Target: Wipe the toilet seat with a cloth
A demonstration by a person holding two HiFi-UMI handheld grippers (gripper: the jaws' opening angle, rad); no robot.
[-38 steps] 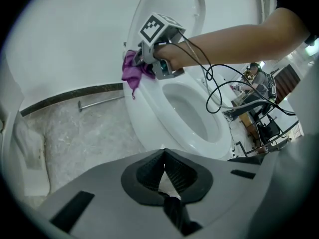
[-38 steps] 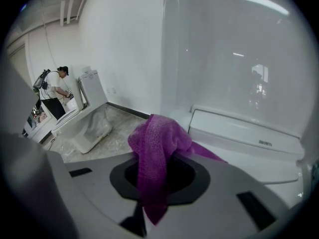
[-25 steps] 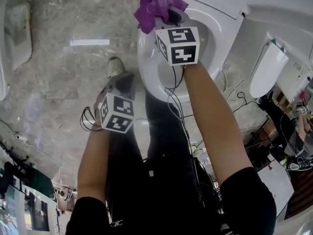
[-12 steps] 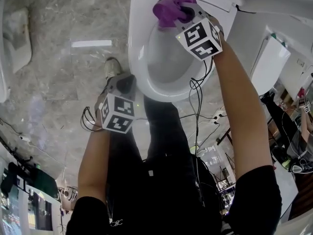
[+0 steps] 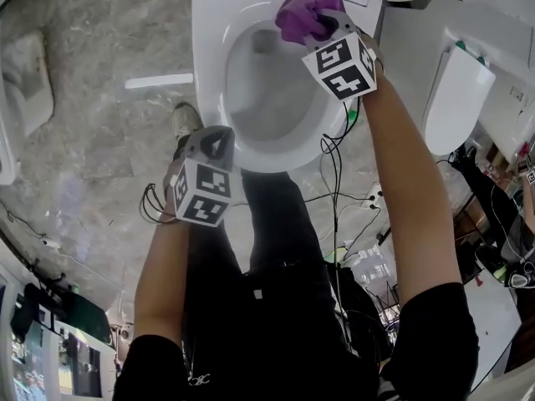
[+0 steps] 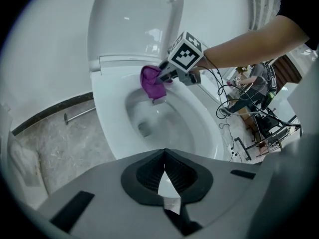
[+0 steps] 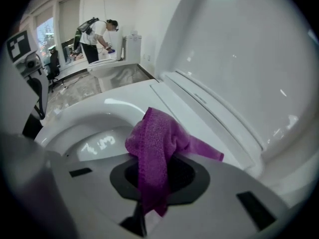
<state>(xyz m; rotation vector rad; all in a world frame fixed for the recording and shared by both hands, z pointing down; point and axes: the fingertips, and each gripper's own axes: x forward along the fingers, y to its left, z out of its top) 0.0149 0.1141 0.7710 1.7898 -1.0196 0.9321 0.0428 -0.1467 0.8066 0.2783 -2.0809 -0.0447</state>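
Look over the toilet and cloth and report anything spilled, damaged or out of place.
Nothing stands out. The purple cloth sits bunched in the right gripper at the back of the toilet seat, the lid is up, and nothing is spilled or cracked.

This looks like an open test lab or workroom, not a home bathroom. The toilet [image 5: 211,73] stands free on a polished marble-look floor [image 5: 100,165] with loose cables [image 5: 334,182] trailing across it. Screens [image 5: 50,366] sit on a surface nearby. By large windows [image 7: 67,19], another person [image 7: 94,36] bends over a second toilet [image 7: 107,69].
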